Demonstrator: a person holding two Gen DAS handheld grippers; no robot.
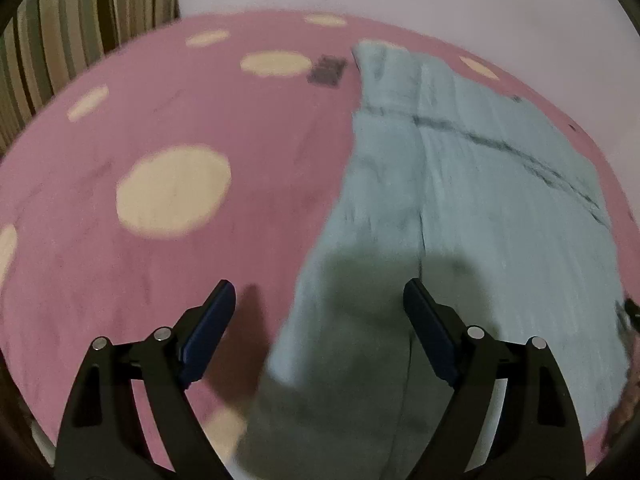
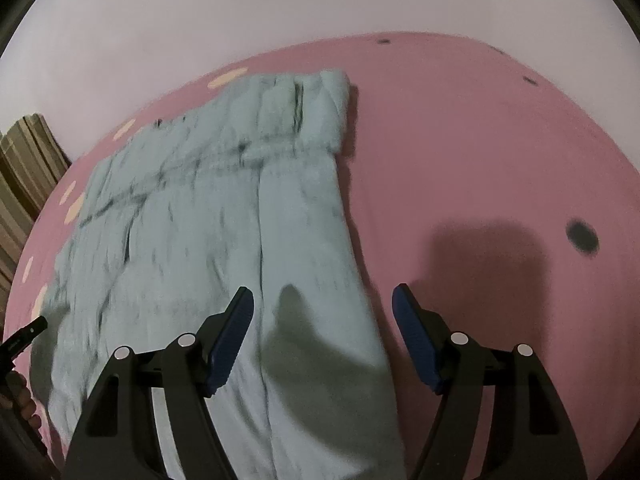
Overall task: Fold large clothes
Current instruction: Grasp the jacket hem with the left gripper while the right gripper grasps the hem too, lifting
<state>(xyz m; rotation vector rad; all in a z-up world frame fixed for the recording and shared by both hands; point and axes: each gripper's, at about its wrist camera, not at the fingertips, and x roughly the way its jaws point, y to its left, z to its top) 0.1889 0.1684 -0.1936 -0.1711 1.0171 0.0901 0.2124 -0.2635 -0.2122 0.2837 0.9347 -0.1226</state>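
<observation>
Blurred pale blue garment point(image 1: 460, 184) runs off the bottom edge in both views; small dark marks on pink cover point(image 2: 460, 128) unreadable.

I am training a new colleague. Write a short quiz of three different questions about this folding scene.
1. True or false: the left gripper is clamped on the light blue garment.
2. What colour is the bedsheet?
A. pink
B. green
C. white
3. Fill in: nothing is held between the fingers of the right gripper, which stand ____.

Key: 1 false; 2 A; 3 open.
</observation>
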